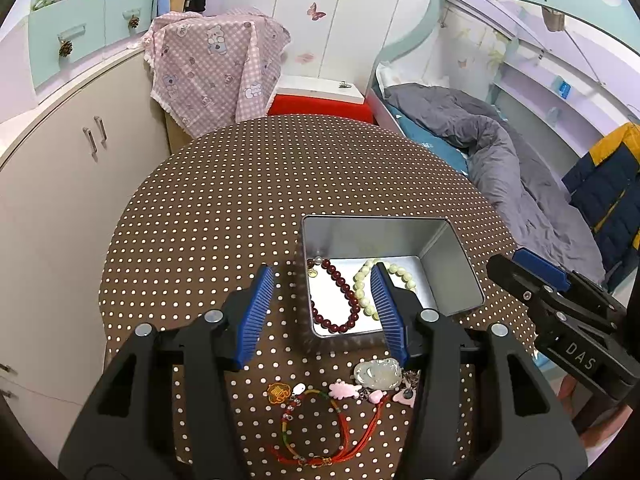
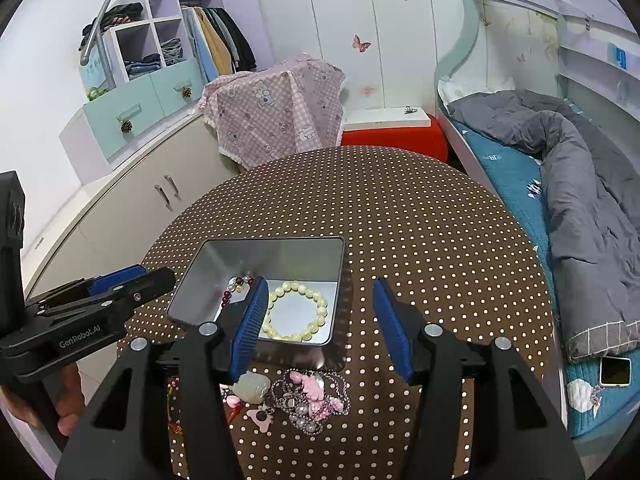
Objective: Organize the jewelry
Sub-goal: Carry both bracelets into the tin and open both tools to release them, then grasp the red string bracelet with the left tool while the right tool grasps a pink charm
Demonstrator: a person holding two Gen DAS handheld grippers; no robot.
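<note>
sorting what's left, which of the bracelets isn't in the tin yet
The red and green cord bracelet, lying loose on the dotted tablecloth. The dark red bead bracelet and pale yellow bead bracelet already sit inside the metal tin.

Dotted table (image 1: 280,184): tin (image 1: 452,268), loose jewelry (image 1: 340,396).

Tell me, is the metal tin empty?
Not empty: the open tin holds a dark red bead bracelet and a pale green one.
</note>
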